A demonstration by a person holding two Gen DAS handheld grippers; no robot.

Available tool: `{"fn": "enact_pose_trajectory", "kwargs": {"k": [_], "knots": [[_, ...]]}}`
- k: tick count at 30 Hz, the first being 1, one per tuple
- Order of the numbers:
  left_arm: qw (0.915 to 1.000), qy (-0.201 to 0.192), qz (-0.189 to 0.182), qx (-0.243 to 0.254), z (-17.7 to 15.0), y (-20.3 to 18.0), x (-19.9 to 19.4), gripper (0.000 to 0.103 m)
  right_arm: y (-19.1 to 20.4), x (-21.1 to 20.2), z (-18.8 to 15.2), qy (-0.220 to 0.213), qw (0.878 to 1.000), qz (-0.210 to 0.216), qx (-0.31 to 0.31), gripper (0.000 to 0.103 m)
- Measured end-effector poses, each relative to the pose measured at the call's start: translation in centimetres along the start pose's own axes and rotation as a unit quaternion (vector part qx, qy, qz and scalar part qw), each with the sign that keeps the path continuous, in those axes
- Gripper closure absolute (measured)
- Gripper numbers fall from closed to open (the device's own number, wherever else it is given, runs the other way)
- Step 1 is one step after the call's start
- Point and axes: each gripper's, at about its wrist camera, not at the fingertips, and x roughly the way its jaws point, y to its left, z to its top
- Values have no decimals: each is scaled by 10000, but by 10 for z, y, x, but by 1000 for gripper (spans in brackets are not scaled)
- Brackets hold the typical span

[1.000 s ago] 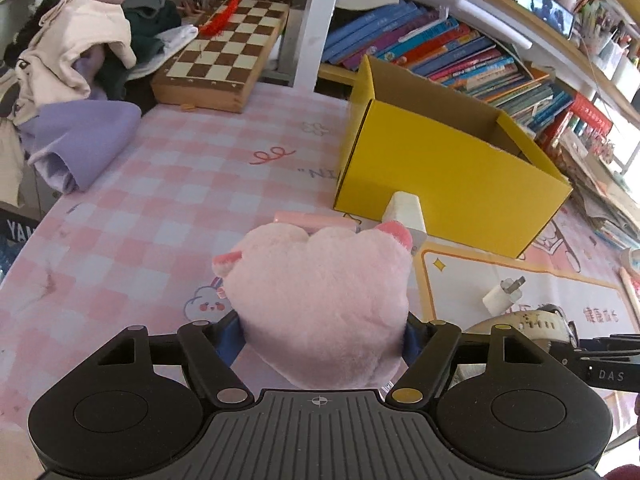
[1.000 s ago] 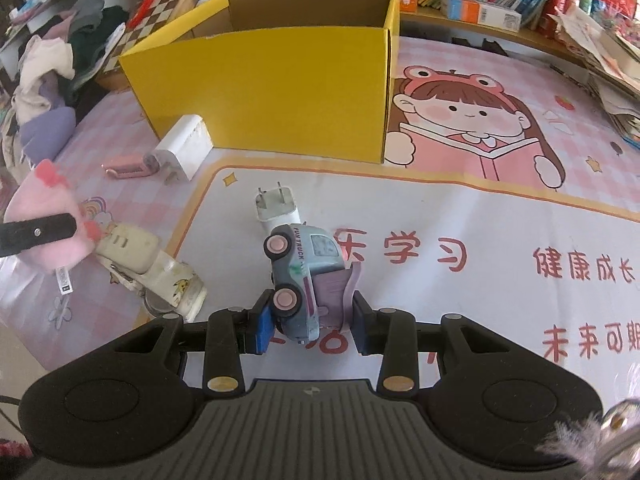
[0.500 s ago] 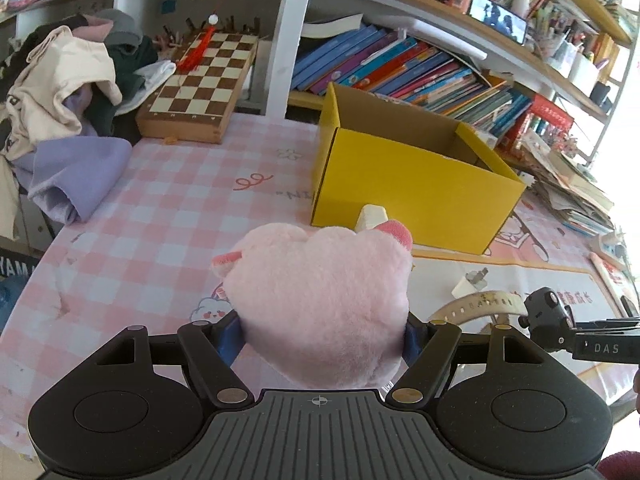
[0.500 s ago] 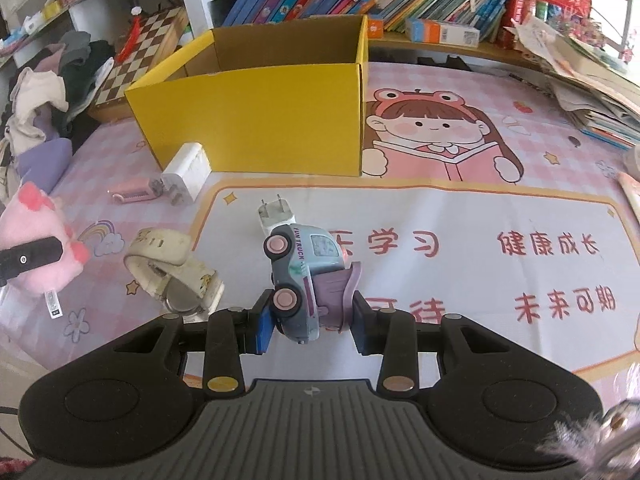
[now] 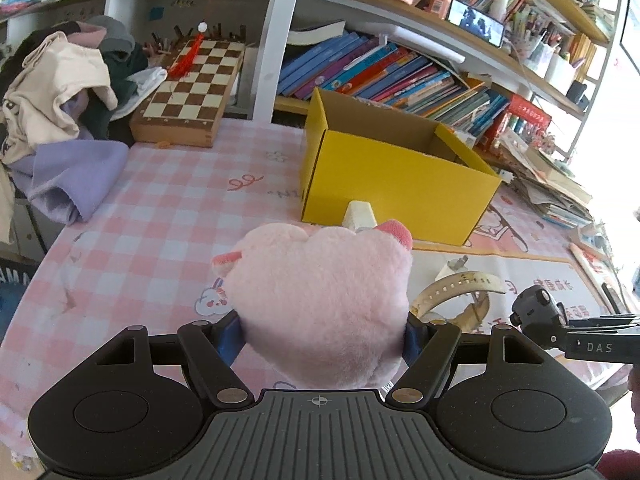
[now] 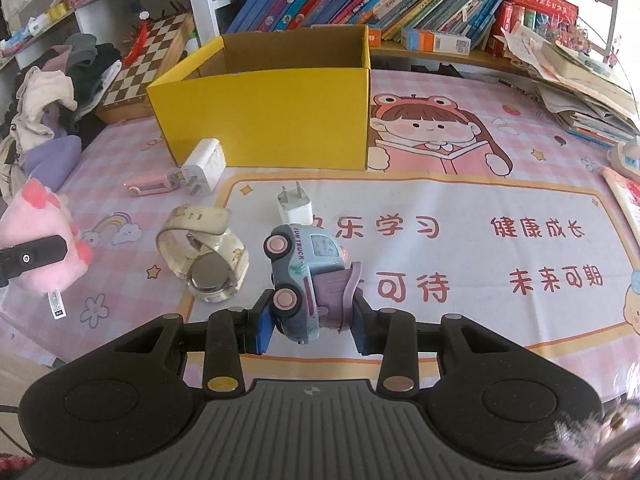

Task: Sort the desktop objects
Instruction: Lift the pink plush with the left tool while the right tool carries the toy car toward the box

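Lying loose: two chargers [image 6: 203, 165], one watch [image 6: 204, 254].

The right tongs [image 6: 312, 316] clamp a pale blue toy truck [image 6: 302, 276] (tipped on its side, pink wheels facing left) above the surface [image 6: 480, 184]. Below it lie a cream watch [image 6: 204, 252] and a white plug [image 6: 294, 204]. An open yellow box [image 6: 276, 120] stands behind; a pink plush [image 6: 40, 240] shows at left.
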Motion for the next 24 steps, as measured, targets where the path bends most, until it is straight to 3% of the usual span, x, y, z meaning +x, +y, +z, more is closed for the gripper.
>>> {"fn": "enact_pose_trajectory", "kwargs": {"k": [11, 24], "knots": [[9995, -147, -169, 243, 7, -9, -7, 29, 8, -14, 8, -194, 9997, 92, -90, 67], [9989, -255, -173, 346, 24, -28, 8, 29, -1, 4, 30, -147, 9990, 319, -265, 67]]}}
